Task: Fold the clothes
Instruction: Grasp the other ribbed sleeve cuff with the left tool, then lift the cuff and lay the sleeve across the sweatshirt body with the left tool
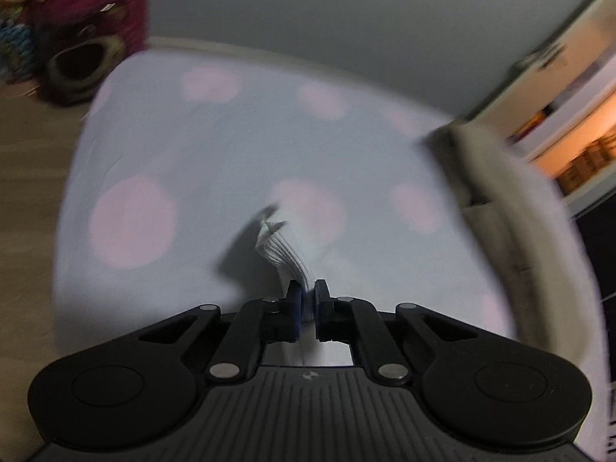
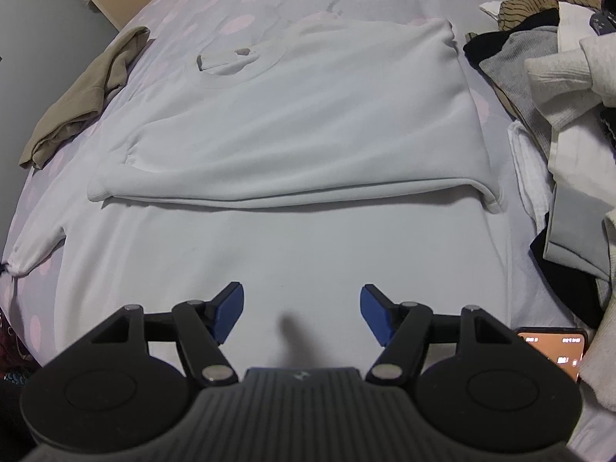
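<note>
Left wrist view showed the left gripper (image 1: 306, 292) with its blue pads pressed together on a ribbed cuff (image 1: 285, 248) of white knit, which rose from the jaws and drooped over the spotted bedsheet (image 1: 161, 142); the surroundings were blurred. Right wrist view showed the white sweatshirt (image 2: 292, 115) lying flat in the middle of the bed, partly folded, with its upper half doubled over the lower panel along a rounded crease and one sleeve (image 2: 34, 250) trailing off to the picture's left. The right gripper (image 2: 301, 310) hung over the lower panel with its fingers well apart and nothing between them. A beige garment (image 2: 84, 92) lay beside the sweatshirt on one side, a heap of unfolded clothes (image 2: 546, 77) on the other, and a lit phone (image 2: 550, 350) near the right gripper. The fabric appeared thick, soft and limp: light to lift, not fragile, unlikely to slip from rubbery pads, but sure to sag and wrinkle if raised by one point. Ribbed cuffs, hem corners and the ends of the crease looked the firmest places to pinch, with both grippers carrying an edge together so that the layers stayed aligned
</note>
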